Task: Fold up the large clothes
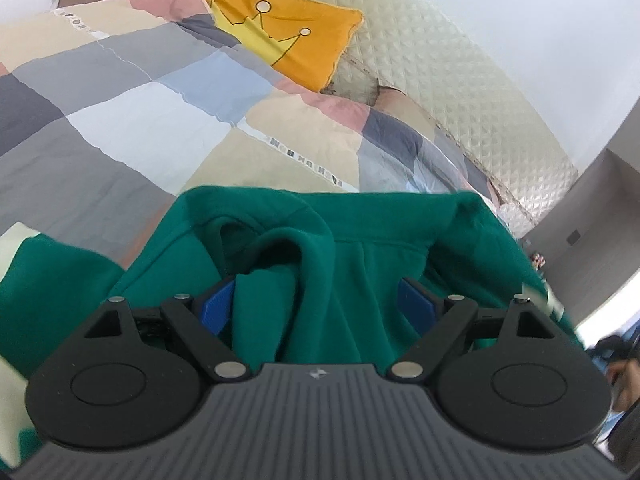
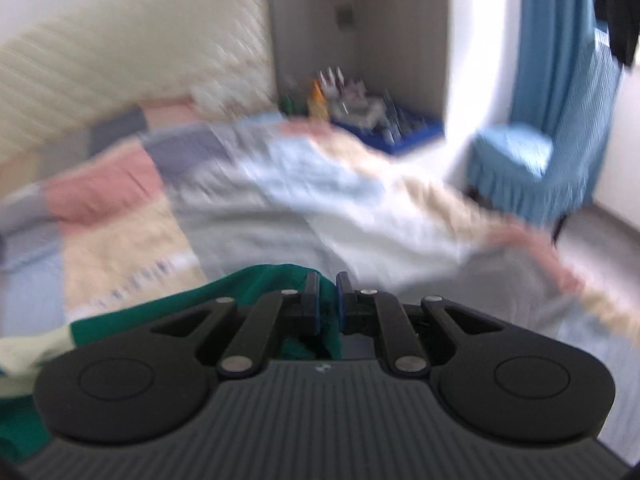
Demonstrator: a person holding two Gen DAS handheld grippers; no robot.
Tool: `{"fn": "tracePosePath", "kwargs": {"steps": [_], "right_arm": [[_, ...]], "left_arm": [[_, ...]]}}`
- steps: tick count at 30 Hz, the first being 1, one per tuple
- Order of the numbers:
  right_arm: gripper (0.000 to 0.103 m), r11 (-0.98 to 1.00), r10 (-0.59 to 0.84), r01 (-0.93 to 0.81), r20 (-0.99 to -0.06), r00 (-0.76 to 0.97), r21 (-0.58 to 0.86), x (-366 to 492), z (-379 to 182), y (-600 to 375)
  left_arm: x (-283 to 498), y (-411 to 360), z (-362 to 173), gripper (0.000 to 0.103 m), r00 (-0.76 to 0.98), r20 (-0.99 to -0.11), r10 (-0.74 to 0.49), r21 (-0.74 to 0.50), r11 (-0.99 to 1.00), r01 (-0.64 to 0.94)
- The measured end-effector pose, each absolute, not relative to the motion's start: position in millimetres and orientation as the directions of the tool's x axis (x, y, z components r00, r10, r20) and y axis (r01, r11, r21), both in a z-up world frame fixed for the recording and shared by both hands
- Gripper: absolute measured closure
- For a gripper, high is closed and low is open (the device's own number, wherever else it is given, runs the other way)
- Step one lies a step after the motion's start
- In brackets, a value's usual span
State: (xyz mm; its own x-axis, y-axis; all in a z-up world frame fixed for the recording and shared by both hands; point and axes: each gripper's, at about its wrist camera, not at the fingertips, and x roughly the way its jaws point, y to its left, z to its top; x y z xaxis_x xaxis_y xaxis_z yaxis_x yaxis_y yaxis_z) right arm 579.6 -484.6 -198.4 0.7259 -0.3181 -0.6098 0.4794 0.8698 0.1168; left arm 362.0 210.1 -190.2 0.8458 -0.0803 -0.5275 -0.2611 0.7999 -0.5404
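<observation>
Left gripper (image 1: 316,300): fingers spread wide, green sweatshirt (image 1: 360,264) bunched between them, pads not pressing it. Right gripper (image 2: 327,300): fingers clamped on a fold of that sweatshirt — view blurred. Garment fills the lower frame of both views, lying on the patchwork quilt (image 1: 132,96); yellow crown pillow (image 1: 296,36) upper centre.

Your left gripper (image 1: 316,304) has a ribbed dark grey body, two round black discs, black linkage arms with silver rivets and blue finger pads (image 1: 416,304). Your right gripper (image 2: 327,300) matches, with a small white logo mid-body.
</observation>
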Motion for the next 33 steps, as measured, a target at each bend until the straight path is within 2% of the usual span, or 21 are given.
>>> {"fn": "tracePosePath", "kwargs": {"steps": [4,8,10,11,12,16,18,20,22,26,30,33], "right_arm": [[0.089,0.870,-0.274,0.475,-0.672,0.688,0.133,590.8,-250.1,-478.4],[0.083,0.906,-0.223,0.398,-0.635,0.739,0.146,591.2,-248.9,-455.7],[0.060,0.917,-0.186,0.363,-0.624,0.759,0.168,588.9,-239.5,-445.8],[0.042,0.919,-0.173,0.350,-0.614,0.770,0.180,584.0,-232.9,-441.0],[0.037,0.921,-0.163,0.339,-0.599,0.784,0.192,578.9,-225.8,-436.1],[0.039,0.915,-0.142,0.325,-0.561,0.815,0.240,565.0,-196.7,-420.0],[0.036,0.886,-0.131,0.324,-0.491,0.861,0.332,550.3,-178.2,-408.8],[0.036,0.858,-0.046,0.252,-0.422,0.905,0.448,539.5,-166.0,-390.2],[0.036,0.858,0.069,0.148,-0.395,0.916,0.492,538.2,-160.4,-353.5],[0.036,0.875,0.302,-0.059,-0.447,0.842,0.481,546.6,-170.8,-260.7],[0.037,0.798,0.547,-0.265,-0.466,0.696,0.541,555.4,-193.4,-173.7],[0.037,0.765,0.630,-0.339,-0.524,0.574,0.548,567.7,-211.9,-117.7]], "left_arm": [[377.5,219.6,-194.6,0.015,0.850,-0.519,-0.088,-0.565,0.782,-0.264],[385.2,231.0,-195.7,0.015,0.861,-0.500,-0.091,-0.589,0.765,-0.261],[388.7,238.5,-198.6,0.015,0.864,-0.494,-0.100,-0.612,0.745,-0.264],[389.6,241.2,-200.1,0.015,0.864,-0.493,-0.107,-0.624,0.735,-0.265],[391.4,243.8,-201.5,0.015,0.862,-0.494,-0.112,-0.634,0.725,-0.269],[396.2,251.0,-205.2,0.015,0.859,-0.493,-0.136,-0.662,0.699,-0.270],[403.9,252.7,-206.9,0.015,0.845,-0.512,-0.157,-0.670,0.689,-0.278],[412.8,259.1,-208.6,0.015,0.829,-0.528,-0.185,-0.681,0.675,-0.283],[419.9,266.2,-211.4,0.015,0.827,-0.528,-0.193,-0.699,0.651,-0.295],[427.9,279.2,-216.0,0.015,0.841,-0.501,-0.206,-0.753,0.583,-0.305],[436.1,282.9,-229.7,0.015,0.832,-0.501,-0.238,-0.773,0.555,-0.307],[442.8,288.5,-238.0,0.015,0.833,-0.491,-0.256,-0.790,0.534,-0.302]]}}
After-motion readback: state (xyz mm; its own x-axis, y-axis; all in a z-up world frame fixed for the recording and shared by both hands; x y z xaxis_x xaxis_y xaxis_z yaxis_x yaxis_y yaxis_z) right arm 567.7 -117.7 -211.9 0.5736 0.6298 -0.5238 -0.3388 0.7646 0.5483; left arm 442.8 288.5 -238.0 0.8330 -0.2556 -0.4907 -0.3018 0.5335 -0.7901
